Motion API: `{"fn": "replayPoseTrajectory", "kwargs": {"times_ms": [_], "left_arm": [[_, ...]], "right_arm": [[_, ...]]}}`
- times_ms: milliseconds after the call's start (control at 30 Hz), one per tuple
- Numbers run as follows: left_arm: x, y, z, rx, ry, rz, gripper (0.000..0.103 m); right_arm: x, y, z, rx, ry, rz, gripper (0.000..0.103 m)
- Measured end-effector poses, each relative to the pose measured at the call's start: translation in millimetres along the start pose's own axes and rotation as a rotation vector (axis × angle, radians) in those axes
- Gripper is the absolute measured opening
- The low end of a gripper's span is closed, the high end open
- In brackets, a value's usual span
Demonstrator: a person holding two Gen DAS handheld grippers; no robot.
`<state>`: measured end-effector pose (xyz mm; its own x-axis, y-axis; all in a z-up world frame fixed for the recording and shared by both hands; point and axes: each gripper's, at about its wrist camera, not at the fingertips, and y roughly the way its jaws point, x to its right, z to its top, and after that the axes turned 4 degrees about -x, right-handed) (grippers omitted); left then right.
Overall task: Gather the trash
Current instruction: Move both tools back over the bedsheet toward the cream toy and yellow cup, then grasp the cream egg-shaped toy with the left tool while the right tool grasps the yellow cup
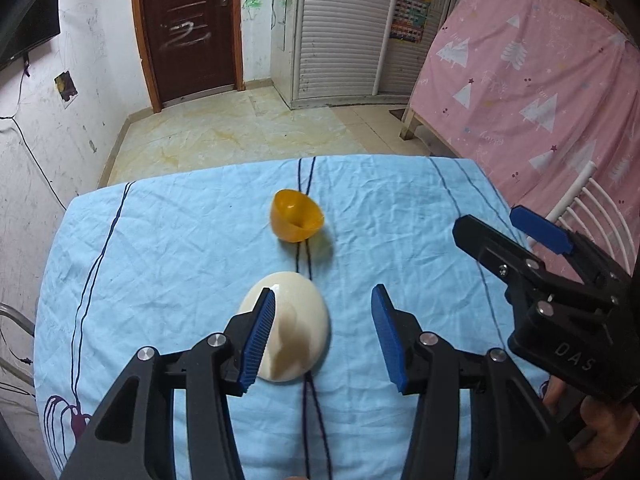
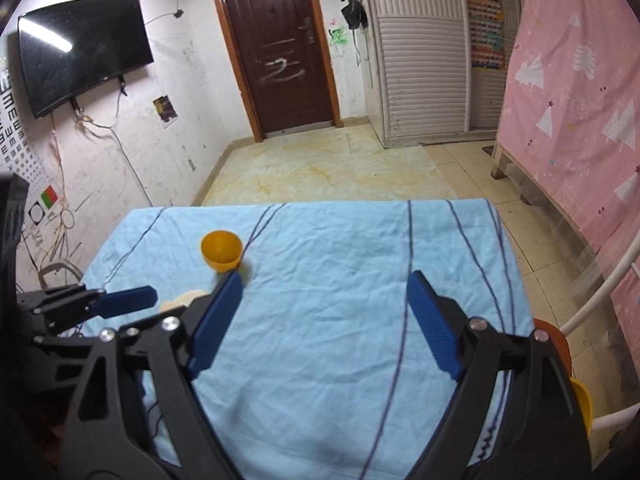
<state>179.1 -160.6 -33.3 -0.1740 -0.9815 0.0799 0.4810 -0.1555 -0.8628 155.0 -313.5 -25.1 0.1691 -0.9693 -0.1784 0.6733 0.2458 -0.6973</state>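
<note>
A cream half-shell [image 1: 294,328] lies dome-up on the blue cloth-covered table [image 1: 180,248]. My left gripper [image 1: 324,336] is open just above it, with the left fingertip [image 1: 262,332] over the shell's left side. An orange half-shell cup [image 1: 297,216] lies tilted further back; it also shows in the right wrist view [image 2: 221,255]. My right gripper [image 2: 324,320] is open and empty over the table's right half, and shows at the right of the left wrist view [image 1: 516,236]. The cream shell [image 2: 182,300] is mostly hidden behind my right gripper's left finger.
A white chair back [image 1: 588,208] stands off the table's right edge. A pink curtain [image 1: 520,64] hangs on the right. An orange and yellow object [image 2: 560,344] sits low beside the right gripper. Tiled floor and a brown door [image 1: 188,28] lie beyond the table.
</note>
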Motion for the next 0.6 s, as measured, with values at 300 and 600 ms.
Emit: {"fn": "replayPoseTrajectory", "kwargs": {"times_ms": [300, 600], "left_arm": [[-22.6, 25.6, -5.4, -0.052, -0.009, -0.003, 0.042], [-24.7, 36.0, -0.1, -0.042, 0.025, 0.01, 0.044]], "right_arm": [[-23.5, 38.5, 14.2, -0.059, -0.045, 0.01, 0.083], [-32.8, 70.7, 19.2, -0.108, -0.055, 0.025, 0.083]]}}
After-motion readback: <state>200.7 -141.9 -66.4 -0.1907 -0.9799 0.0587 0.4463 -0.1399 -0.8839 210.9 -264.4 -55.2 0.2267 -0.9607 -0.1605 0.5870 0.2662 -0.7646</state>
